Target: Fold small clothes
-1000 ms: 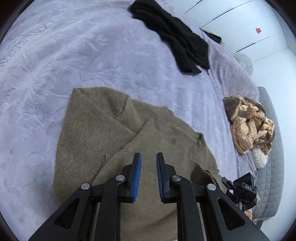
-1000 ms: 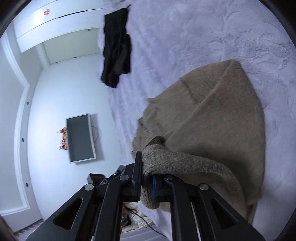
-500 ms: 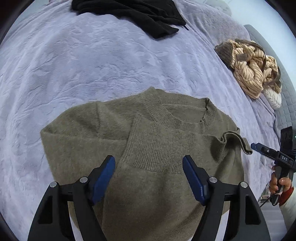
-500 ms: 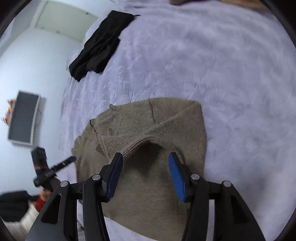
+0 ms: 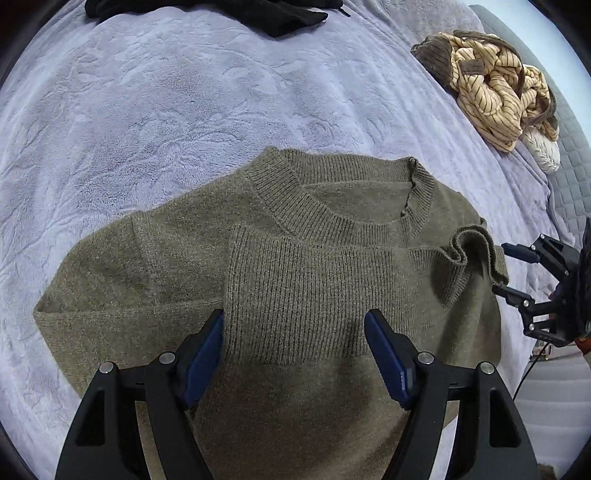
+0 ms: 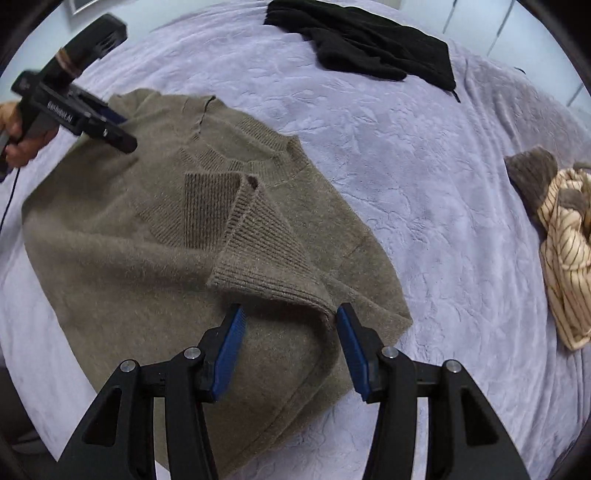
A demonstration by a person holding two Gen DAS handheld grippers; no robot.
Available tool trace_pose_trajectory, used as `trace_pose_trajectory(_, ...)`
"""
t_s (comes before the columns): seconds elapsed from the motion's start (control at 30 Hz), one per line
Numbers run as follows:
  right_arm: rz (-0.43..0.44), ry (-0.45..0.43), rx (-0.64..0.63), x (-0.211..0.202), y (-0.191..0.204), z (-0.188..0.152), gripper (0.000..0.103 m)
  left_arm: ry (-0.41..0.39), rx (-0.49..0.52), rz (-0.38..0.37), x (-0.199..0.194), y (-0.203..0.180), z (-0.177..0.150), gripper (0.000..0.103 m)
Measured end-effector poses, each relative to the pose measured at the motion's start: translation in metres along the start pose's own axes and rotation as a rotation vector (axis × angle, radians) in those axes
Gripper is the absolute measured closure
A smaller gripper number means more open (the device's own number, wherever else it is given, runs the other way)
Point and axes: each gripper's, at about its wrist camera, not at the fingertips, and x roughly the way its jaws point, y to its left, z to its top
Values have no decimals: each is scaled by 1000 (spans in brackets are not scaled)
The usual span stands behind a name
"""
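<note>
An olive-brown knit sweater (image 5: 280,266) lies partly folded on the lavender bedspread (image 5: 166,92), neckline away from me, its ribbed hem folded up over the chest. My left gripper (image 5: 293,328) is open and empty, just above the folded hem. The right gripper also shows at the right edge of the left wrist view (image 5: 506,269), beside a raised corner of the hem. In the right wrist view the sweater (image 6: 155,240) lies below my right gripper (image 6: 288,321), which is open and empty, its jaws on either side of the raised ribbed hem corner. The left gripper also shows at the upper left there (image 6: 122,129).
A black garment (image 5: 236,11) lies at the far side of the bed, also in the right wrist view (image 6: 369,40). A crumpled tan striped garment with a brown piece (image 5: 491,81) lies at the right, also in the right wrist view (image 6: 565,243). The bed edge runs along the right.
Both grippers have opened; the right one let go of the sweater hem it was holding. The hem now lies folded over the chest, and both grippers have pulled back above it.
</note>
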Motion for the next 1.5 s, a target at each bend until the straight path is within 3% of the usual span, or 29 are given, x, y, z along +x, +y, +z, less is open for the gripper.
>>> trace_pose_trajectory(0.1,-36,5,-7,0,-4,-3,48,-2,-18,-1,1,1,3,28)
trace_pose_trajectory(0.23,1,-72,97,0,-18,14,48,-11,-2,5,1,-6,5,28)
trace_pose_trajectory(0.3,17,-83,73,5,-12,22,48,-12,3,4,3,-7,5,28)
trace_pose_trajectory(0.33,19,-79,53,10,-7,25,48,-14,2,11,4,-7,5,36)
trace_pose_trajectory(0.37,24,-61,34,16,-2,29,54,-17,1,22,5,-8,6,68)
trace_pose_trajectory(0.4,24,-33,40,21,0,32,82,0,-5,28,9,-7,6,88)
trace_pose_trajectory(0.43,42,-15,82,23,-1,36,98,16,-22,22,10,-5,6,92)
trace_pose_trajectory(0.6,130,-117,409,-9,-48,38,97,-128,-34,-16,-33,-7,-1,93)
trace_pose_trajectory(0.73,166,-143,507,-16,-77,42,97,-225,-45,12,-63,5,7,94)
trace_pose_trajectory(0.8,175,-130,537,-5,-85,47,97,-229,-78,26,-59,17,15,94)
trace_pose_trajectory(1.0,174,-2,596,62,-83,50,97,-185,-120,130,-20,36,12,93)
trace_pose_trajectory(1.07,181,3,631,74,-86,47,96,-187,-150,146,-18,43,8,75)
trace_pose_trajectory(1.17,187,-18,682,75,-89,45,95,-190,-179,144,-22,46,4,73)
trace_pose_trajectory(1.2,181,-19,688,73,-90,44,90,-190,-180,160,-24,47,4,67)
trace_pose_trajectory(1.23,143,-10,689,69,-90,43,80,-195,-182,207,-28,46,4,41)
trace_pose_trajectory(1.27,97,4,690,66,-91,41,54,-214,-181,261,-34,47,2,28)
trace_pose_trajectory(1.3,62,13,702,63,-94,38,44,-237,-176,290,-41,45,-1,28)
trace_pose_trajectory(1.5,114,-30,793,23,-100,2,44,-250,-201,324,-70,50,-26,28)
